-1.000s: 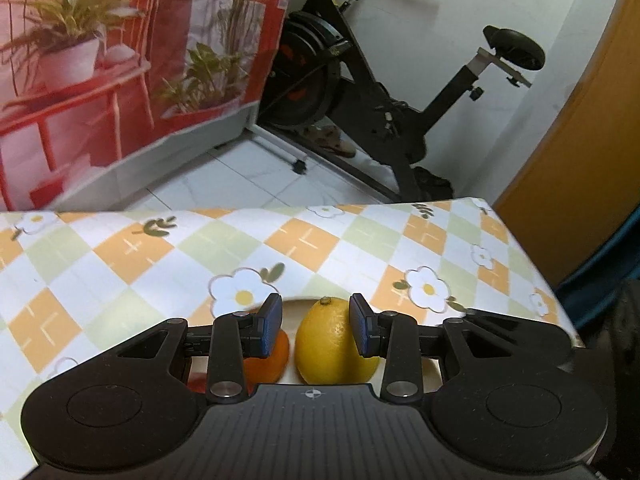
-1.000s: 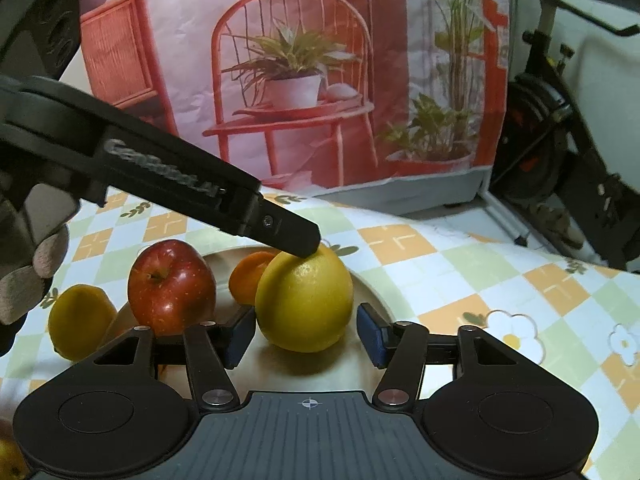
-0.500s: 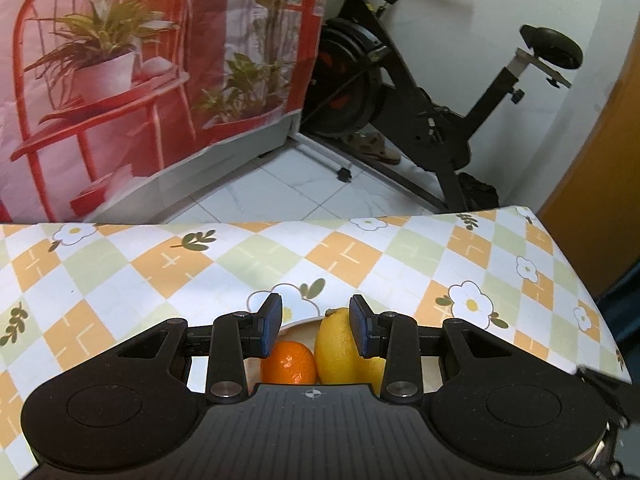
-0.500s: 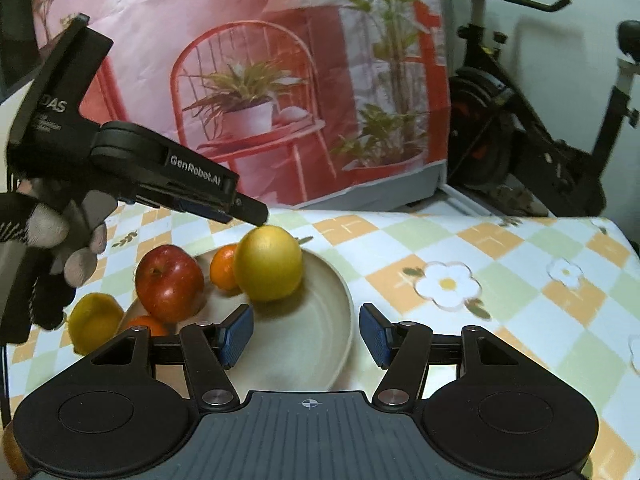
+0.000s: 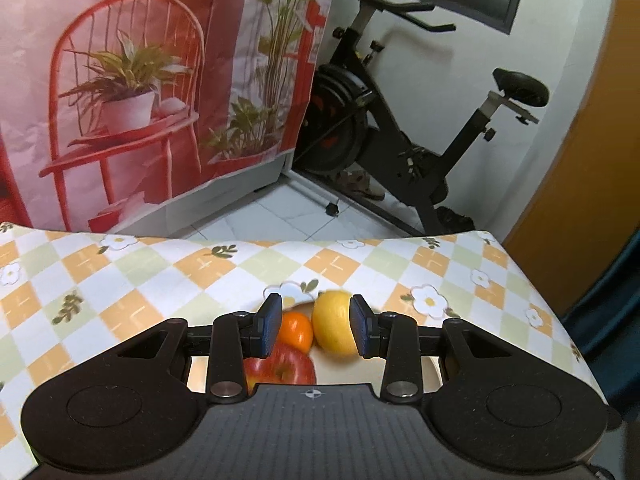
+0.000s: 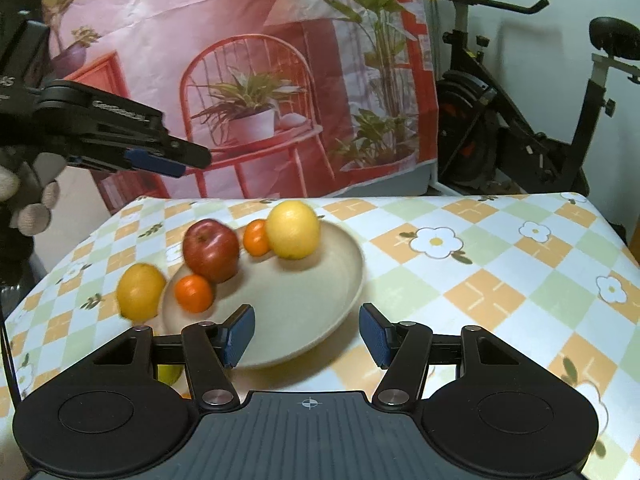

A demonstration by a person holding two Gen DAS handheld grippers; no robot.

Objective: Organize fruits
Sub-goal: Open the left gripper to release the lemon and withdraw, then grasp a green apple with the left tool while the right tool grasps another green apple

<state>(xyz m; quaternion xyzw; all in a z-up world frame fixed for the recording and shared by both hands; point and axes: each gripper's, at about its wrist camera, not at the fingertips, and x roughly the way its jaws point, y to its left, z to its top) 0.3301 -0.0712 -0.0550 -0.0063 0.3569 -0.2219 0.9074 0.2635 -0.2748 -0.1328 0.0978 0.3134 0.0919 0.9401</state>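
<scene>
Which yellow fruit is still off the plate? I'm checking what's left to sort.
The yellow fruit at the left, resting on the tablecloth beside the plate; the other yellow fruit sits on the plate's far side.

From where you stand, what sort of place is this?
Most likely a room in someone's home. A table under a flowered checked tablecloth carries a plate of fruit, an exercise bike stands on the tiled floor behind, and a printed backdrop of chairs and plants hangs there.
</scene>
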